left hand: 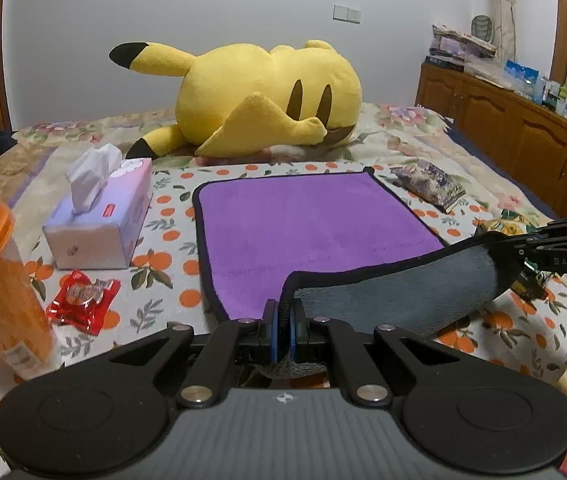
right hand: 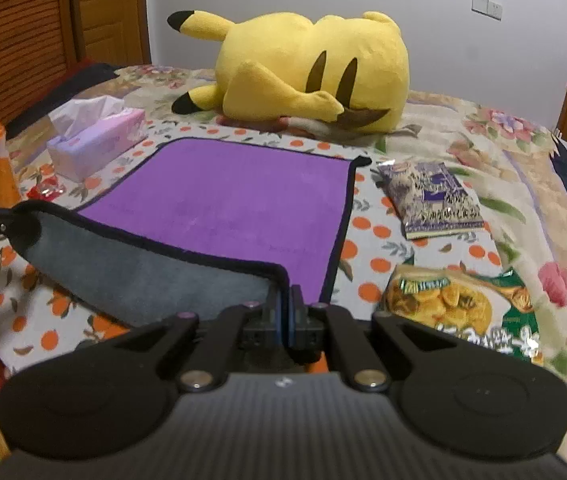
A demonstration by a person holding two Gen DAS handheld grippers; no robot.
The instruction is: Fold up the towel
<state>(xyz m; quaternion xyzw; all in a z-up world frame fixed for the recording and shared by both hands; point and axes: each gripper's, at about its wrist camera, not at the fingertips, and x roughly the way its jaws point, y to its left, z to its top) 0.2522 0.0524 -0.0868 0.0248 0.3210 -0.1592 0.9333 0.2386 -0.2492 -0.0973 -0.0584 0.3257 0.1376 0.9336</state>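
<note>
Tools: left tool (left hand: 283, 320) and right tool (right hand: 285, 308), low centre of each frame, each clamp one near corner of the single purple towel (left hand: 307, 224), lifted off the bed (left hand: 483, 152). First fold underway; next, carry both corners toward the far edge. Beyond: one tissue box (left hand: 99, 220), one plush (left hand: 267, 96).

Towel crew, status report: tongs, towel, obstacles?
Left tongs and right tongs shut on towel near corners. Near edge lifted, grey underside showing. Plush toy beyond far edge.

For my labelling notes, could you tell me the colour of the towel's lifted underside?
Grey, on the towel, clearest in the right wrist view.
</note>
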